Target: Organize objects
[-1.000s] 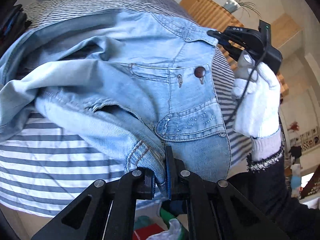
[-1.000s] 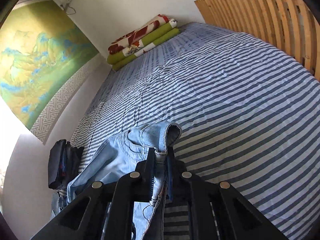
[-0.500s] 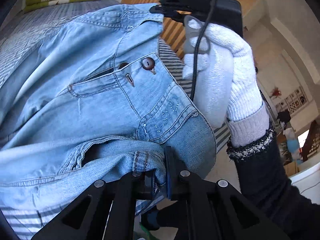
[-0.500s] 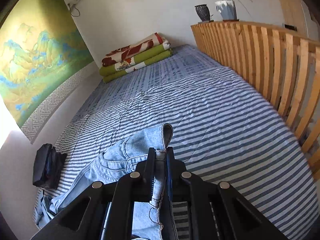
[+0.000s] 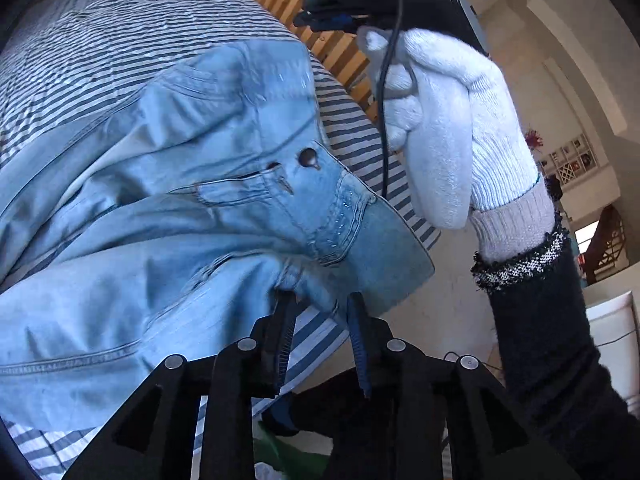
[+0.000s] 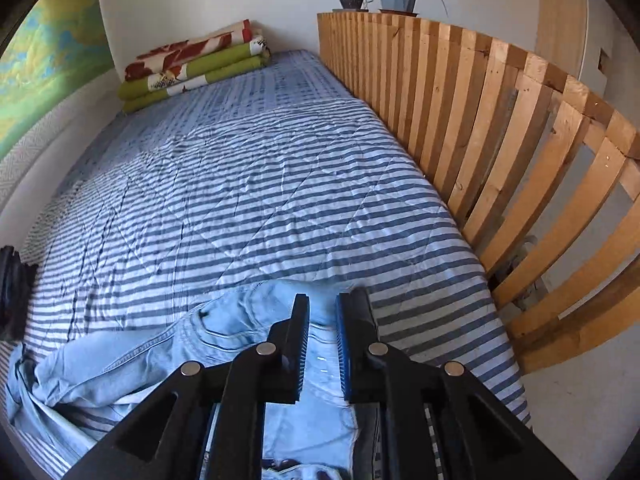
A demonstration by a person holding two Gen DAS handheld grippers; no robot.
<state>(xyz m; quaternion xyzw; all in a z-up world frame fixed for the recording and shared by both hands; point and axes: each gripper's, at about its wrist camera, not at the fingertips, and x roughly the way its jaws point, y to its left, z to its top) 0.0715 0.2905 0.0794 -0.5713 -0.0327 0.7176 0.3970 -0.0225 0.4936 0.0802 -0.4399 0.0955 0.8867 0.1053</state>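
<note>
Opening, both claws spread above jeans, seemingly unpinched; wooden slats beside.

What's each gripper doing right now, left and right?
Left gripper: opening, fingers off the jeans, nothing gripped.
Right gripper: opening, jeans lie loose under the fingers, nothing gripped.

Jeans were faded light denim, matt, with a glossy brown button. Bed cover was wrinkled striped cloth. Headboard was bare slatted wood. Glove was white knit.
</note>
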